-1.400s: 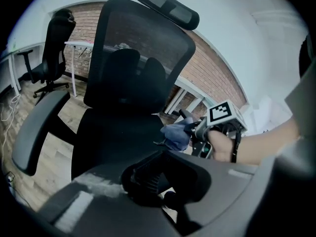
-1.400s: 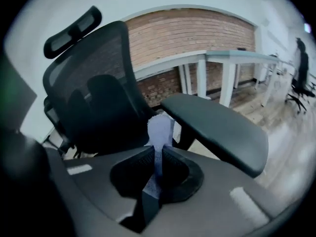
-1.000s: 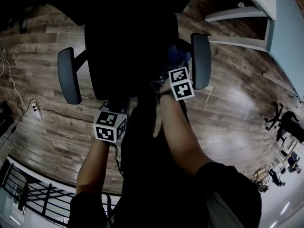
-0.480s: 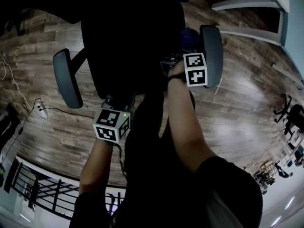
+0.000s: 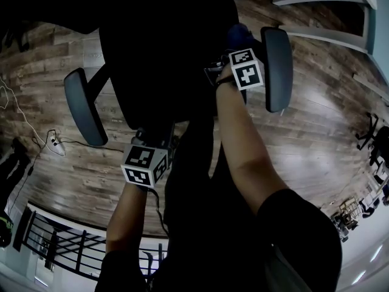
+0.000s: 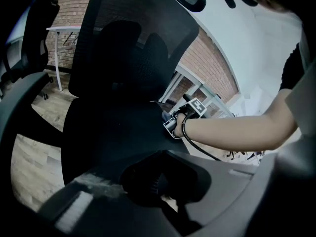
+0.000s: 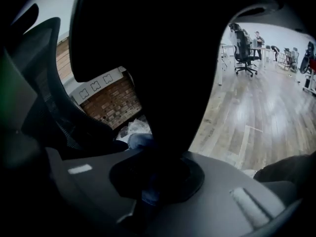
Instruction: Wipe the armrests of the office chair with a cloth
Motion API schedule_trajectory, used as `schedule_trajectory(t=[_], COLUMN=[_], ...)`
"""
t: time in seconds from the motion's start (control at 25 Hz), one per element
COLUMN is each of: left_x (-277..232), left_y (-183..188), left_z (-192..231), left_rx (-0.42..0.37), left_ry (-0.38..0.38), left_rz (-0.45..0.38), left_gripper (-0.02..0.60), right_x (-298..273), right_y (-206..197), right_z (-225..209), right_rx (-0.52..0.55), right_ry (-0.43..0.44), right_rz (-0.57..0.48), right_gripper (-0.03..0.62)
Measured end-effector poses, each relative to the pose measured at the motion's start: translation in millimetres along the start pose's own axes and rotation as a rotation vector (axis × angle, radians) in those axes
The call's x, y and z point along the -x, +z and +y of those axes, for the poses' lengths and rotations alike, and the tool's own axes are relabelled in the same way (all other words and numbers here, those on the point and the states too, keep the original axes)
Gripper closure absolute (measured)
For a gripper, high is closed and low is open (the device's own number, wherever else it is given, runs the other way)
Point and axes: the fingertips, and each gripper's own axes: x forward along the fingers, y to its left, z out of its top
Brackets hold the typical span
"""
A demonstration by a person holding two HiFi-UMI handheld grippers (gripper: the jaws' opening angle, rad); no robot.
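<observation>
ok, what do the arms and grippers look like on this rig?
The left gripper and right gripper each carry a white cube with black square markers on a dark grey plastic body. A black cable hangs below the right wrist, by a dark wristband. Forearms are bare, with dark short sleeves.

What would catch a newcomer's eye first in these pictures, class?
The black chair fills the middle of the head view, with the left armrest and right armrest standing out grey against the wooden floor. Beside the right armrest, the right gripper is shut on a blue cloth.
</observation>
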Motion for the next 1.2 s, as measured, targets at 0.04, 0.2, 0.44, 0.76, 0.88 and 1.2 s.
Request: schedule_trajectory(t=[0.04, 0.2, 0.44, 0.76, 0.88, 1.2], left_x=[-1, -1, 9, 29, 31, 18], left_y=[1, 16, 34, 66, 80, 106], left_z=[-3, -14, -22, -33, -38, -56], left_rx=[-0.005, -0.02, -0.062, -0.124, -0.13, -0.145], left_ry=[-0.003, -0.012, -0.017, -0.017, -0.023, -0.056], left_rz=[-0.001, -0.015, -0.009, -0.015, -0.032, -0.066], left_gripper=[0.575, 0.575, 0.575, 0.575, 0.575, 0.575], right_x=[-1, 7, 31, 78, 92, 172], right_y=[0, 2, 12, 35, 30, 10], right_z=[-1, -7, -13, -23, -15, 37], right_rx=[0.0, -0.042, -0.138, -0.13, -0.052, 0.521], right_ry=[-0.005, -0.022, -0.045, -0.026, 0.025, 0.533], right_rz=[0.006, 0.02, 0.004, -0.015, 0.026, 0.197], right_gripper=[0.562, 0.562, 0.562, 0.562, 0.562, 0.563])
